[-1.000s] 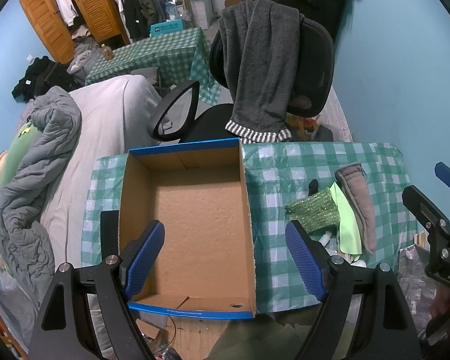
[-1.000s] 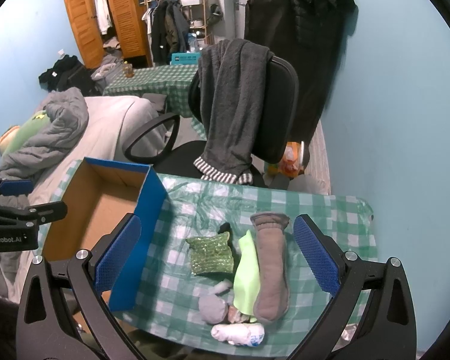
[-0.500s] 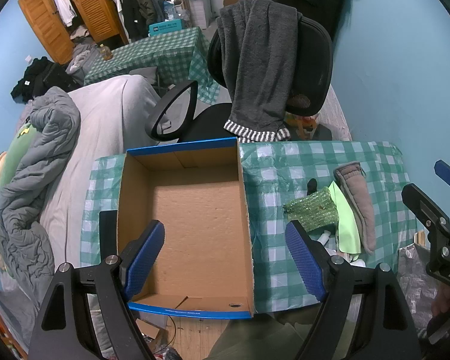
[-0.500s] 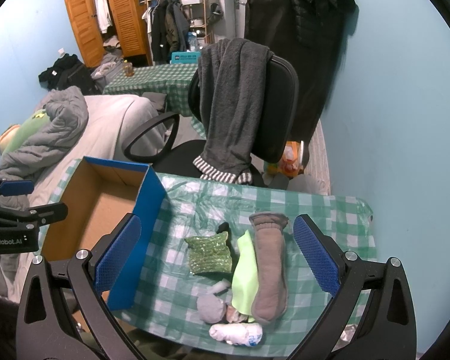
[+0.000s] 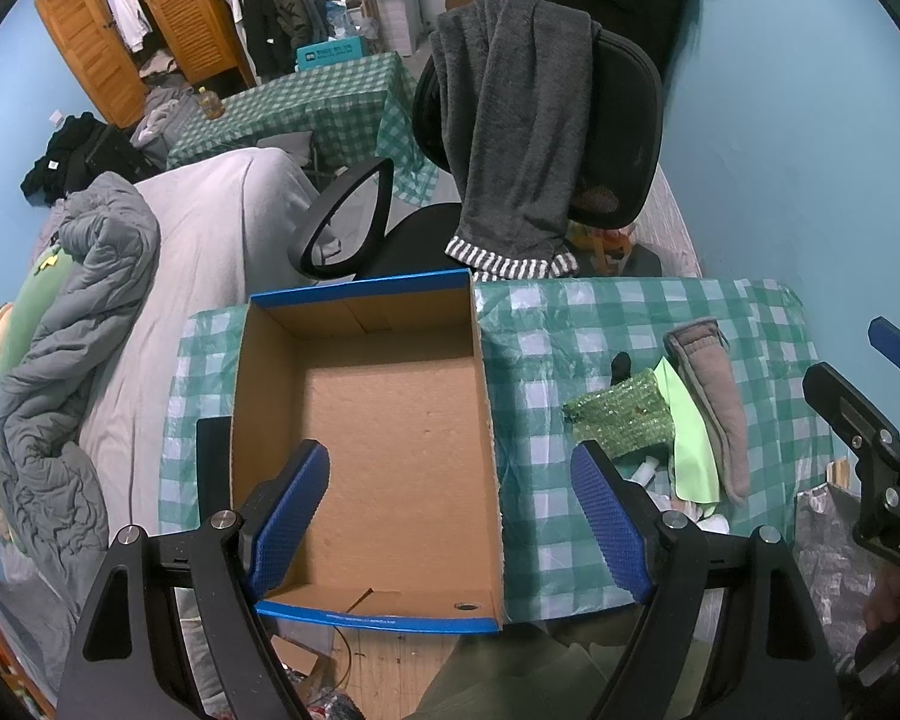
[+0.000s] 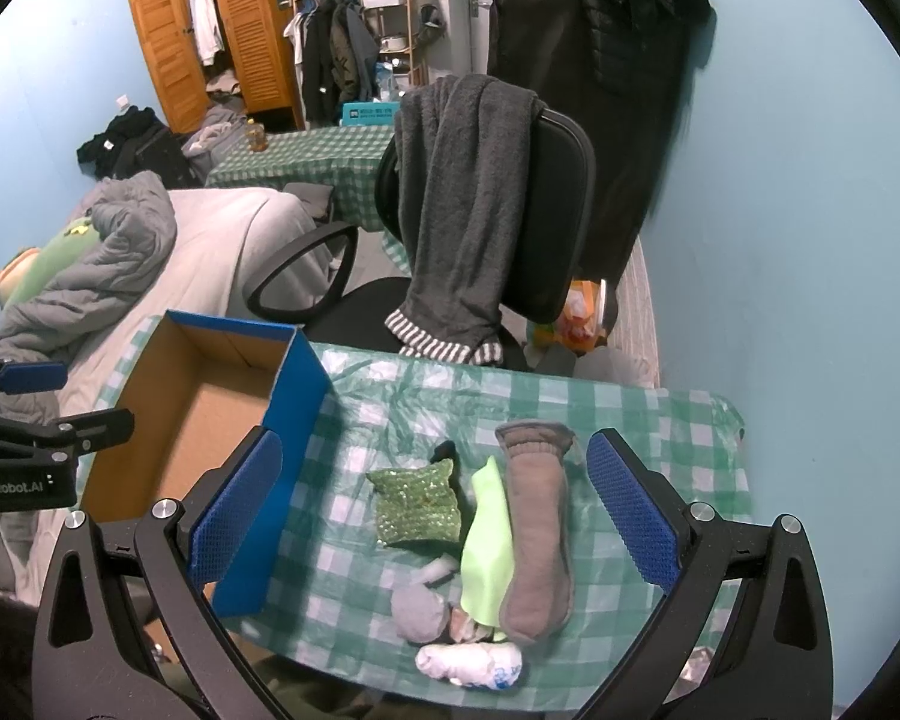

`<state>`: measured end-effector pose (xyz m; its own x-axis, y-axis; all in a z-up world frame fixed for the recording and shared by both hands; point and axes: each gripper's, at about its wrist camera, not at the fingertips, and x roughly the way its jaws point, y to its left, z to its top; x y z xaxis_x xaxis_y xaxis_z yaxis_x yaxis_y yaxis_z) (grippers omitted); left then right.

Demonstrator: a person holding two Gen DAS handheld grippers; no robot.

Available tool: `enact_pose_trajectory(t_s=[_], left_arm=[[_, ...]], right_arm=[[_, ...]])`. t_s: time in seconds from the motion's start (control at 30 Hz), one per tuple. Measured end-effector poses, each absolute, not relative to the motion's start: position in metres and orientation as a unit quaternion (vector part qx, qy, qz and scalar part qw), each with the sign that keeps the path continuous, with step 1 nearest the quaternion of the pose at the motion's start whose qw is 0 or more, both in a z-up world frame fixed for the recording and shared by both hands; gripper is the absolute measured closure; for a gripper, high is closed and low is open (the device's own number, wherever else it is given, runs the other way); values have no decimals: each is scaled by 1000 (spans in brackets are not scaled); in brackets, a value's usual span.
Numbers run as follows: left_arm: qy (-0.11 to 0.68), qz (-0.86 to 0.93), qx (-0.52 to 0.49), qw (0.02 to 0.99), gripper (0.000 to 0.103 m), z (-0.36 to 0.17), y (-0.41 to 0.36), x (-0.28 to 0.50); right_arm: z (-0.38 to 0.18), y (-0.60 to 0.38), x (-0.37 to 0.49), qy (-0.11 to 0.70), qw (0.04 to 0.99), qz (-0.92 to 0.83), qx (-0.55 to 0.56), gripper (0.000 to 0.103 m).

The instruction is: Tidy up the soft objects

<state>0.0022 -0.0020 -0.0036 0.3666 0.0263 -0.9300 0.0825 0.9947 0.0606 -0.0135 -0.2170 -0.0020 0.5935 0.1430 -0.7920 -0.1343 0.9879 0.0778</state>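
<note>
An empty blue cardboard box (image 5: 363,300) (image 6: 297,396) stands on the left of the green checked table (image 5: 570,324) (image 6: 642,414). Right of it lies a pile of soft things: a green sparkly pouch (image 6: 417,504) (image 5: 621,417), a lime cloth (image 6: 486,546) (image 5: 693,450), a grey-brown sock (image 6: 537,534) (image 5: 714,402), a small grey ball (image 6: 420,612) and a white rolled sock (image 6: 471,663). My left gripper (image 5: 450,516) is open above the box's near end. My right gripper (image 6: 432,516) is open above the pile, touching nothing.
An office chair (image 6: 546,228) with a grey garment (image 6: 462,198) draped over it stands behind the table. A bed with a grey duvet (image 5: 66,324) lies to the left. A blue wall (image 6: 780,240) runs along the right. A second checked table (image 5: 306,102) stands further back.
Both grippers have drifted slightly; the pile sits a little higher in the right wrist view. Nothing was taken hold of or moved.
</note>
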Motion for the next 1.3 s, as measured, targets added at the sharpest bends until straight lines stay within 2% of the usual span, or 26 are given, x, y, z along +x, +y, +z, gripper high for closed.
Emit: enact_pose_trajectory(t_s=[0.7,1.3], left_arm=[[565,-20,51,823,19,-12,-13,-3],[596,-50,81,798,19,-54,-41,13]], right_arm=[[-6,-223,-16,448,891,75,5,2],[-52,-278,-28,501,865,34,-3,2]])
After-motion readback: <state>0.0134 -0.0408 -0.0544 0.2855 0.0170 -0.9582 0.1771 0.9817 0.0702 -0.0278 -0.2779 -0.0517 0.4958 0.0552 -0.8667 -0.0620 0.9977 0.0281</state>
